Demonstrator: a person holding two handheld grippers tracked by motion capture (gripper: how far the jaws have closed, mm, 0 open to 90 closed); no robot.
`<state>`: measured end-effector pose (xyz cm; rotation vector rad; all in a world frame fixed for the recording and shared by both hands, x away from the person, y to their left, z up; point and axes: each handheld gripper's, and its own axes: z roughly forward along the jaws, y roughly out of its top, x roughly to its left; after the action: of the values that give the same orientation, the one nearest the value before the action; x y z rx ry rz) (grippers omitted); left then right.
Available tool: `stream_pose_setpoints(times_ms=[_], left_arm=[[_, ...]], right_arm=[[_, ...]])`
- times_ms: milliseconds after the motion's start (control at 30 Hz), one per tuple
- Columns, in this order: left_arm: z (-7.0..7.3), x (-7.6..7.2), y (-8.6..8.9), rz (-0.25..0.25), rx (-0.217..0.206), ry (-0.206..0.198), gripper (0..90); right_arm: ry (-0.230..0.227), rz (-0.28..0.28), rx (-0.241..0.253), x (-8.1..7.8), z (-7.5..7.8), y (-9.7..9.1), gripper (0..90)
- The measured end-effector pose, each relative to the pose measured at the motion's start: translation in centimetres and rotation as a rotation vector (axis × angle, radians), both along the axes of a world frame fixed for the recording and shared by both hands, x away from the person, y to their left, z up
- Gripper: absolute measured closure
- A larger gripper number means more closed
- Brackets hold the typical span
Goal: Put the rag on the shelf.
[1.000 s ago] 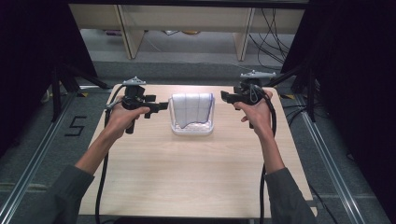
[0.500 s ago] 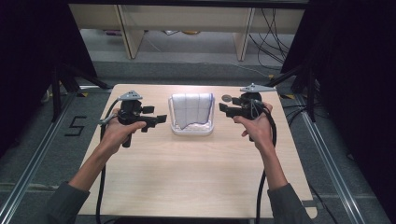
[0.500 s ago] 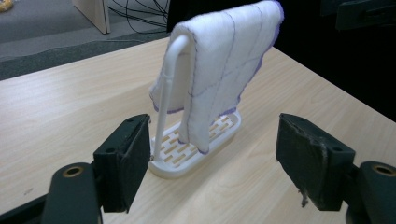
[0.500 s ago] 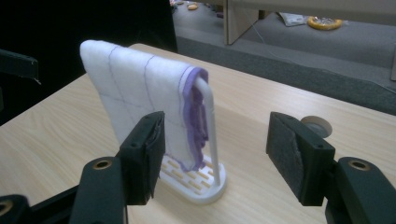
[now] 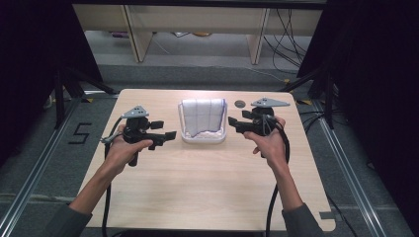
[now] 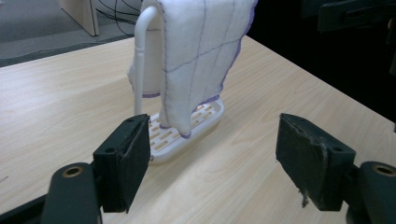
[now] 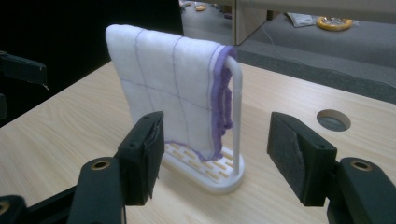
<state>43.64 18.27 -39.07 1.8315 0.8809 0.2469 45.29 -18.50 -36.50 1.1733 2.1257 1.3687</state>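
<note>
Fingers spread, nothing between: left gripper (image 5: 168, 134), right gripper (image 5: 233, 123). Dishcloth (image 5: 202, 116) on white rack (image 5: 203, 139): at 3 o'clock from left, 9 o'clock from right. Rail axis runs 9-to-3; both hands equally near.

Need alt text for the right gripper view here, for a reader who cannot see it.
A white cloth with thin purple grid lines and purple edging hangs over a white rack with a slotted base on a light wooden table. The right gripper faces it from close by, its two black fingers open and empty. A round hole sits in the tabletop beyond.

One white cloth (image 5: 202, 117) (purple-edged), one white rack (image 5: 203, 137), two grippers, left gripper (image 5: 159, 134), right gripper (image 5: 238, 123), one table (image 5: 207, 187)
</note>
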Motion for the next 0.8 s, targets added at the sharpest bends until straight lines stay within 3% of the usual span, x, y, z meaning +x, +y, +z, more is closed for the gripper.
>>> stream_pose_setpoints(times_ms=[200, 300, 333, 500, 567, 600, 800], left_arm=[[-0.5, -0.5, -0.1, -0.006, -0.006, -0.008, 25.6], [-0.6, -0.7, -0.1, 0.001, 0.015, -0.018, 25.7], [-0.7, -0.7, 0.0, -0.007, 0.011, -0.018, 25.6], [-1.3, -1.2, 0.2, -0.015, 0.018, -0.011, 25.5], [-1.4, -1.4, 0.3, -0.015, 0.031, -0.016, 25.5], [-1.4, -1.6, 0.3, -0.006, 0.030, -0.019, 25.4], [-2.0, -2.0, 0.3, -0.021, 0.030, -0.015, 25.3]], right_arm=[[-0.003, -0.007, -0.001, -0.8, -0.6, 0.4, 35.4], [-0.005, -0.007, 0.002, -0.8, -0.9, 0.2, 34.3], [0.016, -0.018, 0.004, -1.0, -1.0, 0.3, 34.0], [0.026, 0.002, 0.016, -1.1, -1.7, 0.3, 33.2], [0.046, -0.014, 0.024, -1.5, -1.8, 0.6, 33.1], [0.027, 0.005, 0.001, -1.4, -1.9, 0.5, 33.0], [0.029, 0.011, 0.018, -1.6, -2.2, 0.6, 32.6]])
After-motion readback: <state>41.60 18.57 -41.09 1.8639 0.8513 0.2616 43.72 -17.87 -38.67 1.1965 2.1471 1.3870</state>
